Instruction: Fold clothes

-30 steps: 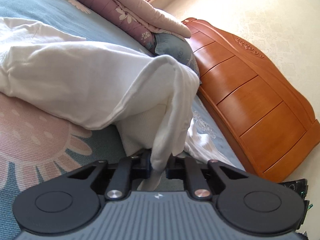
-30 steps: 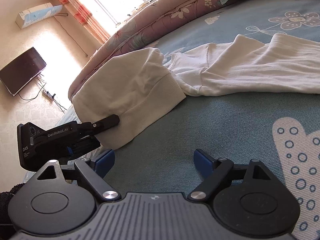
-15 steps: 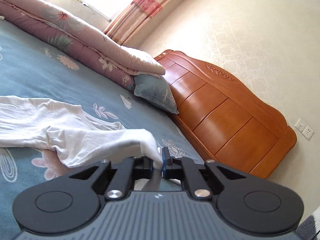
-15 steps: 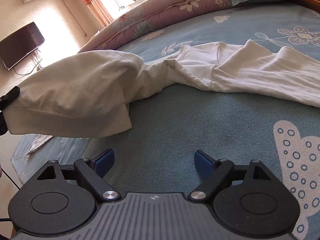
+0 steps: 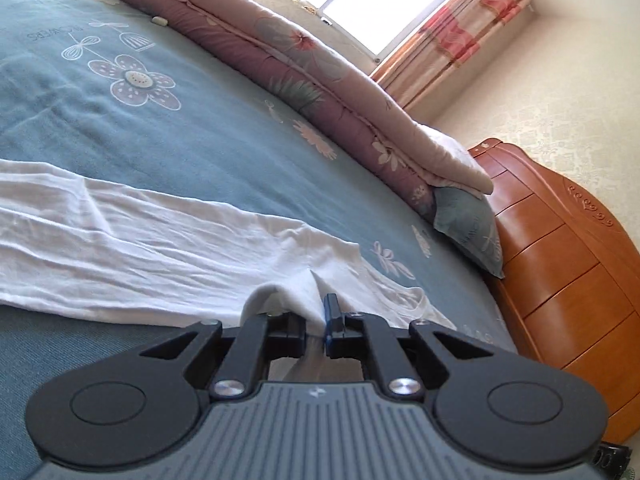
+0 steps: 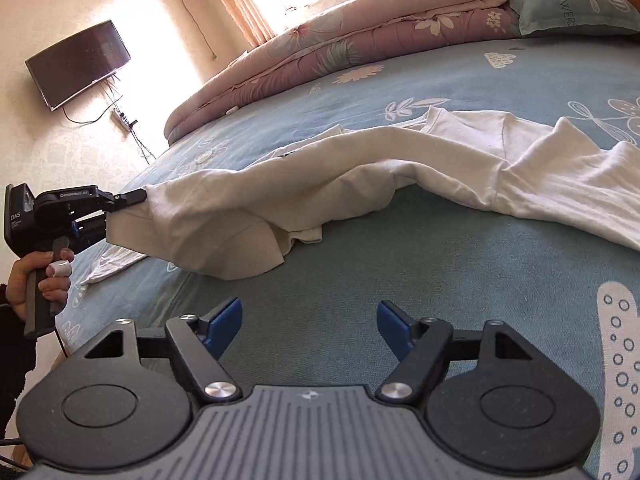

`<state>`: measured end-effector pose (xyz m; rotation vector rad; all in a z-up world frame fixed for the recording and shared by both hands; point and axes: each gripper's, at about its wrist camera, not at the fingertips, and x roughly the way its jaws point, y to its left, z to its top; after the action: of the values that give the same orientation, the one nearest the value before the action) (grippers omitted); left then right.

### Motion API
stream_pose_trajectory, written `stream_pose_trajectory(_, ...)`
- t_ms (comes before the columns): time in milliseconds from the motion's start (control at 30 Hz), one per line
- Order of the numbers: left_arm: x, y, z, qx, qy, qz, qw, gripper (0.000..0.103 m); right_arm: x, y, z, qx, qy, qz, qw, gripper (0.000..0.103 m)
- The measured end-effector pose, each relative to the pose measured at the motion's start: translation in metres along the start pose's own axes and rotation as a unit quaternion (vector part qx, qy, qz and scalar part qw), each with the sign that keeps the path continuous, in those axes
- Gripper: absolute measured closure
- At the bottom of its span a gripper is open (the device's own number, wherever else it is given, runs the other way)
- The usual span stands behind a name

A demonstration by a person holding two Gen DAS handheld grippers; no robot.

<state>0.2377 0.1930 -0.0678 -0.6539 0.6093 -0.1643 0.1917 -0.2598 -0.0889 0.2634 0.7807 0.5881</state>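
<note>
While your left gripper (image 5: 316, 320) is clenched on a bunched fold of the white garment (image 6: 400, 168), the soft, creased cotton stretches in a long band across the teal flower-printed bedspread (image 5: 160, 144), its held end lifted off the bed and sagging in a loose pouch. Your right gripper (image 6: 310, 320) hovers over bare bedspread with nothing between its blue pads (image 6: 224, 318); its jaws are closing. From that side, your left hand (image 6: 40, 280) shows at the picture's edge, wrapped round the black handle. Open bedspread lies between the right gripper and the garment's near edge. A padded floral quilt (image 5: 320, 92) lies rolled along the bed's far side, with a pillow (image 5: 468, 224) against the glossy wooden headboard (image 5: 568, 264). The garment's right end runs out of view, and the pinched fold hides which part of it you hold.
</note>
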Motion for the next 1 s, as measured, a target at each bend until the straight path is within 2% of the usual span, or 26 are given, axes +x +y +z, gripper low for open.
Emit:
stream_pose_trajectory(33, 0.006, 0.006, 0.001, -0.003, 0.006, 0.005, 1.0, 0.097, 0.007, -0.001, 0.004, -0.005, 0.008, 0.0, 1.0, 0.036)
stream_pose_trajectory(267, 0.052, 0.022, 0.007, 0.017, 0.042, 0.033, 0.9984, 0.096, 0.066, -0.019, 0.039, -0.018, 0.035, -0.018, 0.999, 0.037)
stream_pose_trajectory(433, 0.069, 0.031, 0.006, 0.014, 0.058, 0.031, 0.9977, 0.095, 0.098, -0.017, 0.054, -0.013, 0.053, 0.039, 0.998, 0.045)
stream_pose_trajectory(533, 0.071, 0.035, 0.005, 0.01, 0.059, 0.023, 0.9979, 0.093, 0.114, -0.022, 0.058, 0.027, 0.055, 0.082, 0.995, 0.045)
stream_pose_trajectory(633, 0.071, 0.036, 0.005, 0.013, 0.061, 0.016, 0.998, 0.093, 0.127, -0.029, 0.061, 0.057, 0.048, 0.105, 0.992, 0.047)
stream_pose_trajectory(767, 0.071, 0.037, 0.005, 0.015, 0.062, 0.012, 0.9979, 0.093, 0.133, -0.027, 0.061, 0.063, 0.04, 0.104, 0.992, 0.052)
stream_pose_trajectory(933, 0.072, 0.039, 0.004, 0.016, 0.061, 0.009, 0.998, 0.093, 0.133, -0.007, 0.054, -0.013, 0.031, 0.078, 0.996, 0.052)
stream_pose_trajectory(1000, 0.073, 0.04, 0.004, 0.013, 0.061, 0.009, 0.998, 0.093, 0.141, 0.002, 0.058, -0.049, 0.025, 0.051, 0.997, 0.062)
